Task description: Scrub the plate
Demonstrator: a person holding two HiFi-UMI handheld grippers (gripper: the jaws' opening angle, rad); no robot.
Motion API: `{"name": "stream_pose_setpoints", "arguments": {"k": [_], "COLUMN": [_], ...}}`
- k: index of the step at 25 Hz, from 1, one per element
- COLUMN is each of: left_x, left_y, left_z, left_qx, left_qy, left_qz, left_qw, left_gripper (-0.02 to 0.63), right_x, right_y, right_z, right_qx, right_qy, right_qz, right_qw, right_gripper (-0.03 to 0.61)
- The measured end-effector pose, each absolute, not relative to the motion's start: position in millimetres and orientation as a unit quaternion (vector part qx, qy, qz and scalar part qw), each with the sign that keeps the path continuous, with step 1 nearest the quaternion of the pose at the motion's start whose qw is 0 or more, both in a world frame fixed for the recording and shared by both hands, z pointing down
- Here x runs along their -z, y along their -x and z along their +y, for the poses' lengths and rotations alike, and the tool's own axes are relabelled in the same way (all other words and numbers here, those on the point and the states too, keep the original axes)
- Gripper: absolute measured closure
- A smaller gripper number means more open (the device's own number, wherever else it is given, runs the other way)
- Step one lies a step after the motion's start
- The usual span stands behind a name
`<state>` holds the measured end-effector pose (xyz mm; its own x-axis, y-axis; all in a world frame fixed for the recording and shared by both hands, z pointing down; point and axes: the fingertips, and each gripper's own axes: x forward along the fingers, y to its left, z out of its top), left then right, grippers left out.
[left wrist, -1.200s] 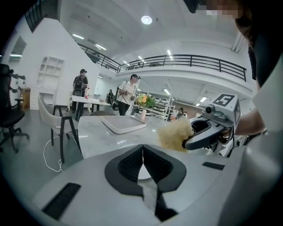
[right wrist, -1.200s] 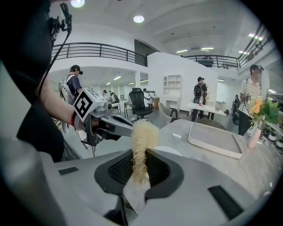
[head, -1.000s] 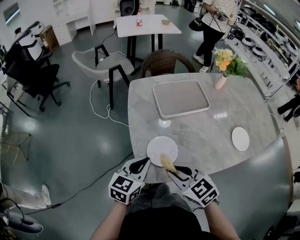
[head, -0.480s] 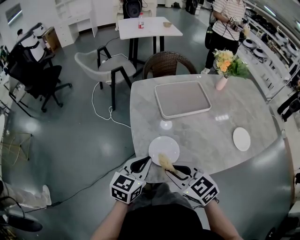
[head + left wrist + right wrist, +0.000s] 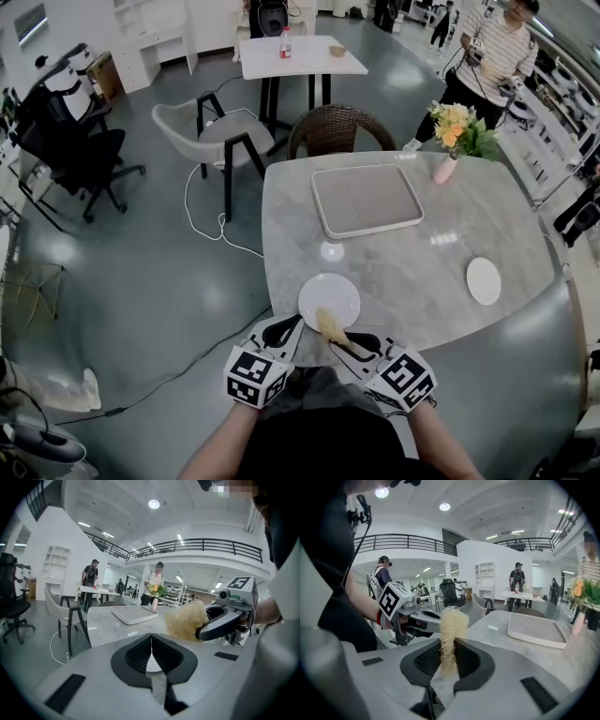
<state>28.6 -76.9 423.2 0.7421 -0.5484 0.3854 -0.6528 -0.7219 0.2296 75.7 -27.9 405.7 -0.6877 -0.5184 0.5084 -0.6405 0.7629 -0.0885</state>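
Note:
A white plate [image 5: 329, 292] lies at the near edge of the grey marble table [image 5: 422, 248]. My right gripper [image 5: 349, 339] [image 5: 447, 656] is shut on a pale yellow fibrous scrubber [image 5: 330, 324] [image 5: 452, 623], whose tuft sticks out past the jaws over the plate's near rim. My left gripper [image 5: 289, 325] [image 5: 151, 644] is shut, its pads meeting, at the plate's near-left rim. A sliver of the plate [image 5: 152, 663] shows under the pads; I cannot tell whether they touch it. The scrubber [image 5: 186, 619] is just to its right.
A large pale tray [image 5: 366, 199] sits in the middle of the table. There is a second small plate [image 5: 483, 279] at the right and a pink vase with flowers [image 5: 442, 167] at the back. A wicker chair [image 5: 328, 127] and a standing person [image 5: 487, 56] are beyond the table.
Both grippers, the scrubber and the plate stay almost where they were. The person in the striped top at the back has walked to the right.

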Motion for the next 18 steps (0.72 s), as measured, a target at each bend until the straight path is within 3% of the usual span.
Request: {"name": "stream_pose_setpoints", "arguments": {"k": [18], "left_x": [-430.7], "left_y": [-28.6], "left_z": [-72.8], "left_qx": [-0.155], "left_qy": [-0.916], "left_qz": [-0.321], "left_qw": [0.183], "left_gripper": [0.601], "right_x": [-411.6], "right_y": [-68.7], "right_z": [-26.2], "right_qx": [-0.139], "right_qy": [-0.309], "right_qz": [-0.910], "right_qw": [0.237], "right_gripper": [0.506]}}
